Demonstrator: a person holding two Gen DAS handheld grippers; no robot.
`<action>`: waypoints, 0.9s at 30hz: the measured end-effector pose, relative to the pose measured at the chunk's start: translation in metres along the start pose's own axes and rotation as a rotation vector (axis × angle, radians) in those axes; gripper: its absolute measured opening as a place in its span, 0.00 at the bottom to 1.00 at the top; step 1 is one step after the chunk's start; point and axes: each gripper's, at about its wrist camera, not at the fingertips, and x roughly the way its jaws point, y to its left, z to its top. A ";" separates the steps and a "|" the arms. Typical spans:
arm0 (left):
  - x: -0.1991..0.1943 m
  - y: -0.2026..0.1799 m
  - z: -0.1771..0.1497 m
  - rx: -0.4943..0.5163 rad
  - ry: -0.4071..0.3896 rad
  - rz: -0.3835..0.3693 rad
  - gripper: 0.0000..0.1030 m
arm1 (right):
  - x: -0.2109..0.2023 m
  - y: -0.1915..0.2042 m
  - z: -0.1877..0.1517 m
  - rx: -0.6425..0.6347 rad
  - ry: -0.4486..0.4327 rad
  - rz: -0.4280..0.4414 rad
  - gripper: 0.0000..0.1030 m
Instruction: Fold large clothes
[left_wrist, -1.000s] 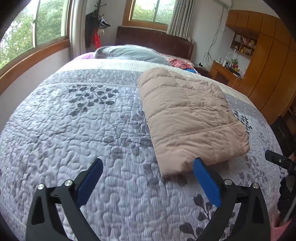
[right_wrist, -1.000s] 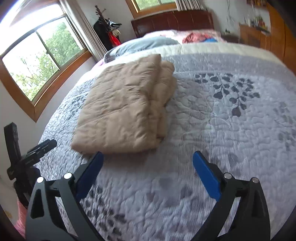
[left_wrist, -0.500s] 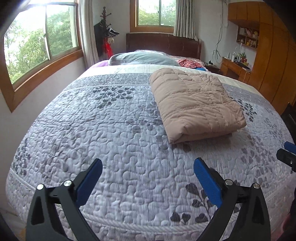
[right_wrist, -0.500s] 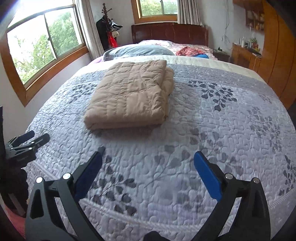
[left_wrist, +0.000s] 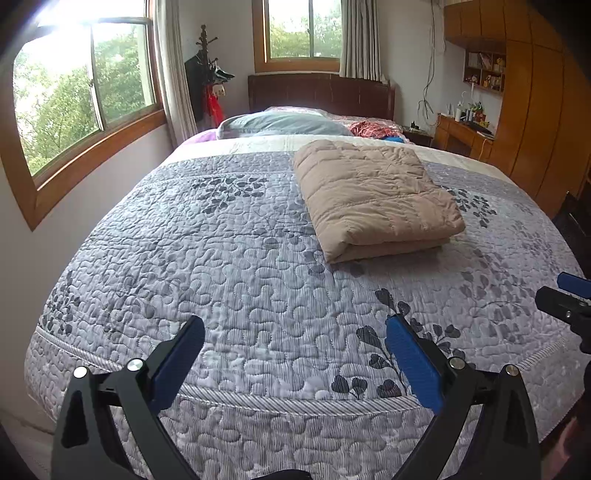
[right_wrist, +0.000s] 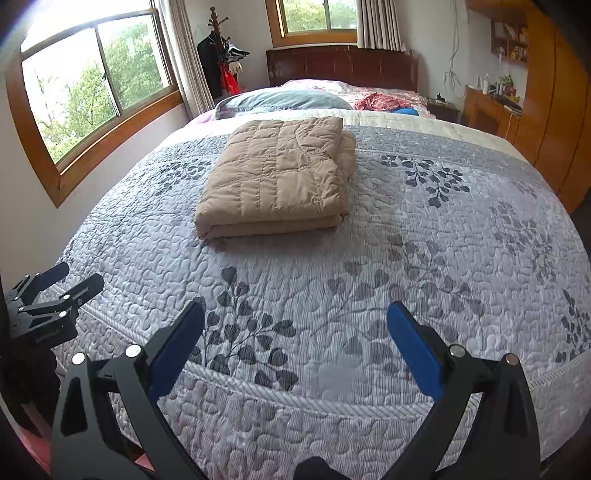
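Note:
A tan quilted jacket (left_wrist: 373, 195) lies folded into a thick rectangle on the grey leaf-patterned bedspread (left_wrist: 229, 266), toward the middle of the bed. The same folded jacket (right_wrist: 280, 177) shows in the right wrist view. My left gripper (left_wrist: 295, 332) hangs open over the foot edge of the bed, well short of the jacket, with nothing between its blue pads. My right gripper (right_wrist: 295, 317) is open too, at the foot edge, and holds nothing. Each gripper shows at the edge of the other's view: the right gripper (left_wrist: 569, 295), the left gripper (right_wrist: 55, 284).
Pillows (left_wrist: 284, 123) and a red checked cloth (left_wrist: 373, 129) lie at the headboard end. Windows (left_wrist: 81, 99) line the left wall, and a coat stand (left_wrist: 207, 77) fills the corner. A wooden wardrobe (left_wrist: 543, 110) and desk (left_wrist: 461, 136) stand on the right.
Both grippers have drawn back from the folded jacket toward the foot of the bed, so the jacket now looks smaller and farther away. Both stayed open.

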 end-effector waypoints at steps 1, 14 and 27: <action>-0.004 0.000 -0.001 -0.003 -0.006 -0.002 0.96 | -0.002 0.001 -0.002 0.000 -0.003 0.000 0.96; -0.024 0.004 -0.008 -0.029 -0.029 -0.032 0.96 | -0.014 0.009 -0.014 -0.001 -0.014 0.011 0.96; -0.027 0.005 -0.010 -0.030 -0.035 -0.045 0.96 | -0.015 0.015 -0.017 -0.002 -0.013 0.008 0.96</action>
